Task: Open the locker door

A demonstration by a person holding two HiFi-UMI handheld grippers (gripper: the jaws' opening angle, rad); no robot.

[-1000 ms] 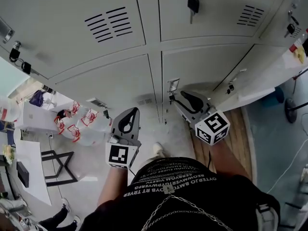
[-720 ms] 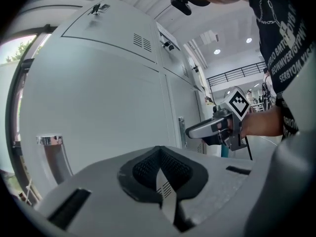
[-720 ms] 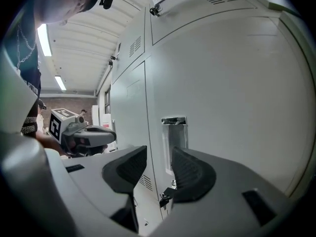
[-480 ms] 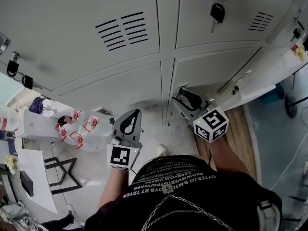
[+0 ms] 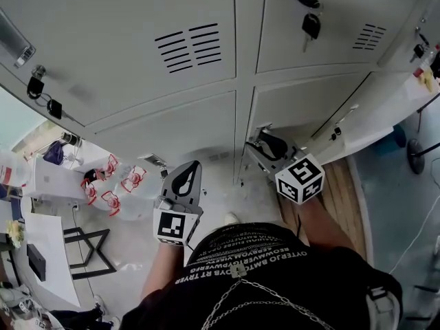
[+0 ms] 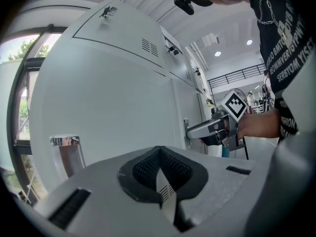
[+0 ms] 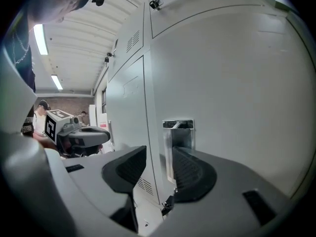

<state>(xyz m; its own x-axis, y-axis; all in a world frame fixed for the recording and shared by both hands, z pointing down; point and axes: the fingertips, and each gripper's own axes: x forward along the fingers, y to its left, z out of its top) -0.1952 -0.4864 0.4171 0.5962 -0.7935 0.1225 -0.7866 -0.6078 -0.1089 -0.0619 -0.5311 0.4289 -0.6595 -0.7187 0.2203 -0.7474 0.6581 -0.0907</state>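
the head view takes in a bank of grey lockers [image 5: 137, 40]. four doors meet round the centre post: two upper ones, each with one set of vent slots [image 5: 189, 47], and two lower ones. none stands open, so what the lockers hold is hidden. one key [image 5: 311, 26] hangs from the lock of the upper right door.

the locker door [image 5: 302, 108] is the lower one just right of the post. it stands upright and faces the person. its long axis is vertical, and it looks flush with its frame, though the steep angle leaves that unsure. at its left edge is one tall, narrow metal handle recess [image 7: 178, 132], also upright.

the right gripper [image 5: 260, 143] is up against that edge. its fingers are spread a moderate way apart, one on each side of the door's edge and the recess, not pressing on either. the left gripper [image 5: 187, 174] hangs well apart, in front of the lower left door. its fingers are pressed together with nothing between them.
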